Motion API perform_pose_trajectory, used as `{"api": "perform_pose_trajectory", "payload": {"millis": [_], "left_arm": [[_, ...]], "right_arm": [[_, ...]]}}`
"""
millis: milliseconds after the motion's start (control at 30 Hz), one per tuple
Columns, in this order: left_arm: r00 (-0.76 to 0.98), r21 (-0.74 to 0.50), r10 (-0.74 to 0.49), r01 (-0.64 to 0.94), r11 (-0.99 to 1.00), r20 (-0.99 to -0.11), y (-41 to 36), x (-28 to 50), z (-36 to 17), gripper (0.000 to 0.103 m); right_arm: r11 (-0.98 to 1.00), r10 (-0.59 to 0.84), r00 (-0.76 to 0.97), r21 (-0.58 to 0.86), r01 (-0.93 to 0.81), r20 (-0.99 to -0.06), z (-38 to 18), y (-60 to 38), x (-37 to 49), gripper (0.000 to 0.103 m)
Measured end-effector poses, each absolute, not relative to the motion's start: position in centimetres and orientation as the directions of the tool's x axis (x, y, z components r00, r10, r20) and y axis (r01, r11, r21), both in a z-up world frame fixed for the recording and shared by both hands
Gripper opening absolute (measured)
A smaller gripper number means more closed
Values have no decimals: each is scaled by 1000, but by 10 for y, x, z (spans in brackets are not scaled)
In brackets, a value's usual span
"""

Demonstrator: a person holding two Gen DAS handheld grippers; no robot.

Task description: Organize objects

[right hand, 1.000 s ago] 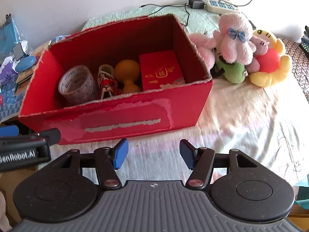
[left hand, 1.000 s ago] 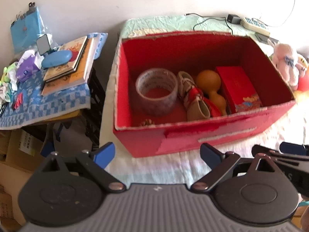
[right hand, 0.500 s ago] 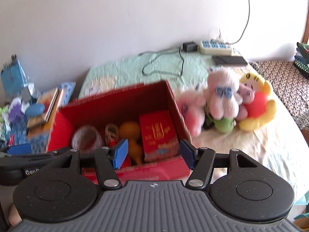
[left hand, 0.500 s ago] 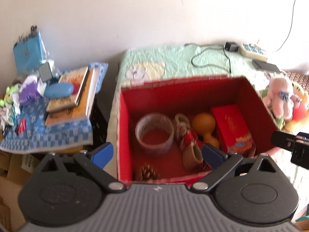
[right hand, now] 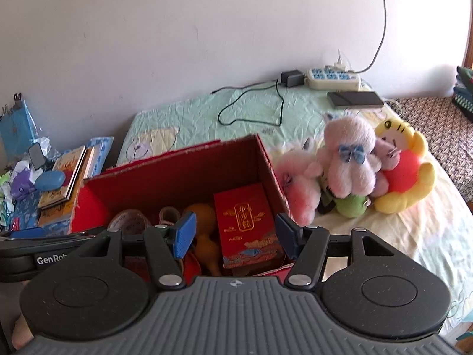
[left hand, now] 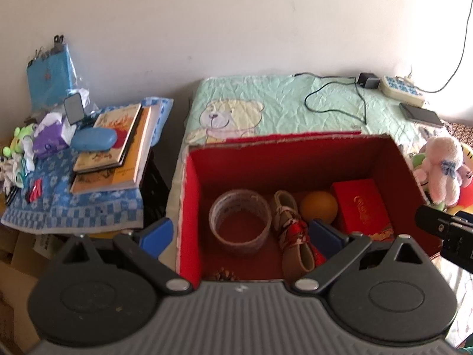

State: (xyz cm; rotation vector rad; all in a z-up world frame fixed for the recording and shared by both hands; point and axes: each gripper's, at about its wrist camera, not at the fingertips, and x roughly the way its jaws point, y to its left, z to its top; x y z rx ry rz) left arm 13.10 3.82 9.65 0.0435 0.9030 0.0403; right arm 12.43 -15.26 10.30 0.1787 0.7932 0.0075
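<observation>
A red open box (left hand: 193, 195) (right hand: 266, 159) stands on the bed. Inside lie a tape roll (left hand: 240, 222), a small shoe (left hand: 291, 233), an orange gourd (left hand: 319, 207) (right hand: 204, 236) and a red carton (left hand: 362, 207) (right hand: 245, 219). A pinecone (left hand: 224, 275) lies at the box's near wall. My left gripper (left hand: 241, 235) is open and empty above the box's near side. My right gripper (right hand: 235, 235) is open and empty above the box's right part. A heap of plush toys (right hand: 351, 174) (left hand: 442, 168) lies right of the box.
A side table with a blue checked cloth (left hand: 85, 207) at the left carries books (left hand: 118, 145), a blue case (left hand: 94, 139) and small clutter. A power strip (right hand: 334, 78), a cable (right hand: 251, 103) and a dark flat device (right hand: 354, 99) lie on the bed by the wall.
Both grippers have risen and tilted up; the view now looks down into the box from higher, with the wall and far bed in sight. Both stay open and empty.
</observation>
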Motion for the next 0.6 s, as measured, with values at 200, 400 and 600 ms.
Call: {"api": "perform_pose_trajectory", "payload": {"millis": [200, 400, 600], "left_arm": [[598, 62, 71, -36, 997, -799, 40, 134, 86, 99], [585, 65, 78, -43, 997, -808, 40, 141, 80, 99], [572, 77, 86, -41, 996, -816, 39, 149, 76, 99]], "right_arm": [[982, 96, 679, 179, 53, -728, 90, -156, 132, 62], [980, 120, 668, 195, 39, -735, 86, -159, 142, 62], [981, 149, 652, 196, 0, -743, 83, -151, 155, 62]]}}
